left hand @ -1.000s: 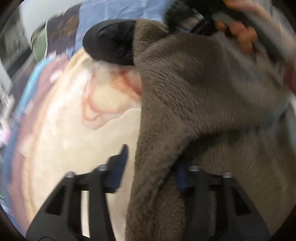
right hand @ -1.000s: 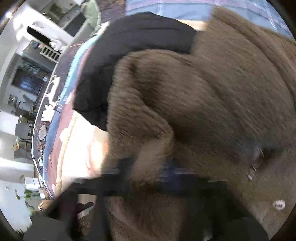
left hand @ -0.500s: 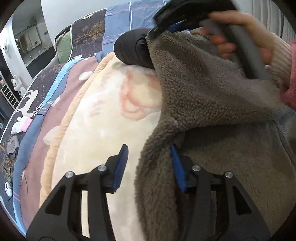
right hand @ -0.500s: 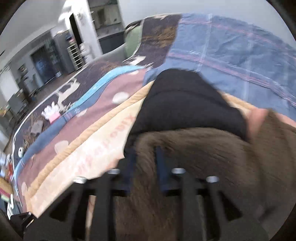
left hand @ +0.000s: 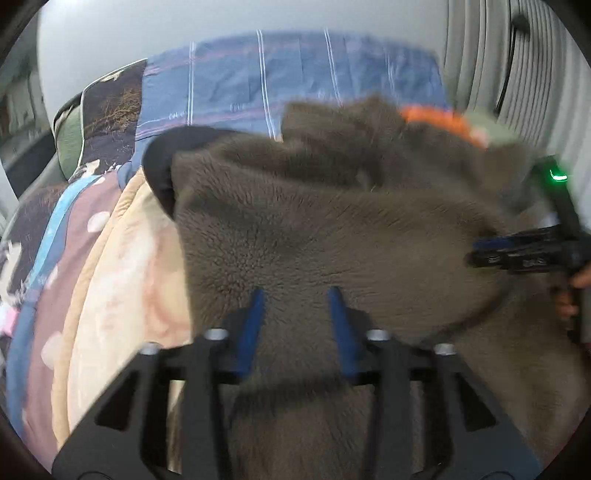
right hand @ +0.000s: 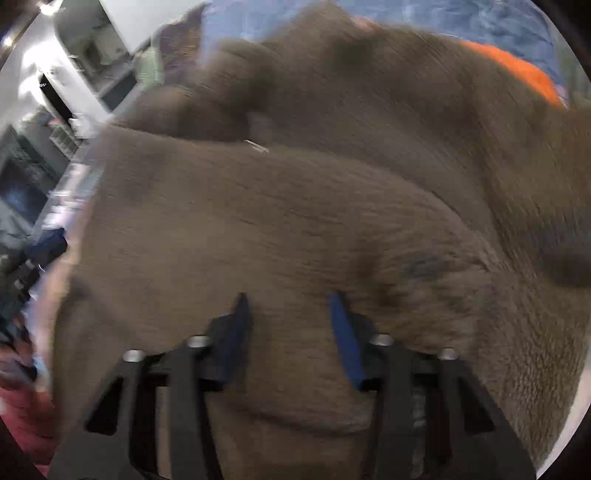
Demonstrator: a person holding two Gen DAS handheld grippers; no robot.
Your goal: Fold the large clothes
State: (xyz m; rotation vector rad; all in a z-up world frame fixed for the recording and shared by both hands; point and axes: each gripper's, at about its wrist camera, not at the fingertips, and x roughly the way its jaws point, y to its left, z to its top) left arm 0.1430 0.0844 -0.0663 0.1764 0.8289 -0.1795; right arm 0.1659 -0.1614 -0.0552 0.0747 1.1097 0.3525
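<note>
A thick brown fleece garment (right hand: pixel 314 206) with a nubby pile fills nearly the whole right wrist view, bunched into broad rolls and folds and blurred by motion. The right gripper (right hand: pixel 290 302), black with blue-padded fingers (right hand: pixel 345 336), sits low in the frame with its jaws set apart, fleece lying between and under them. A strip of bright orange fabric (right hand: pixel 517 70) shows at the garment's upper right edge, against a blue patterned bedcover (right hand: pixel 480 18). At far left, a blurred room with dark furniture (right hand: pixel 22 184) appears, and a patch of dark red sleeve (right hand: pixel 26 413) at lower left.
</note>
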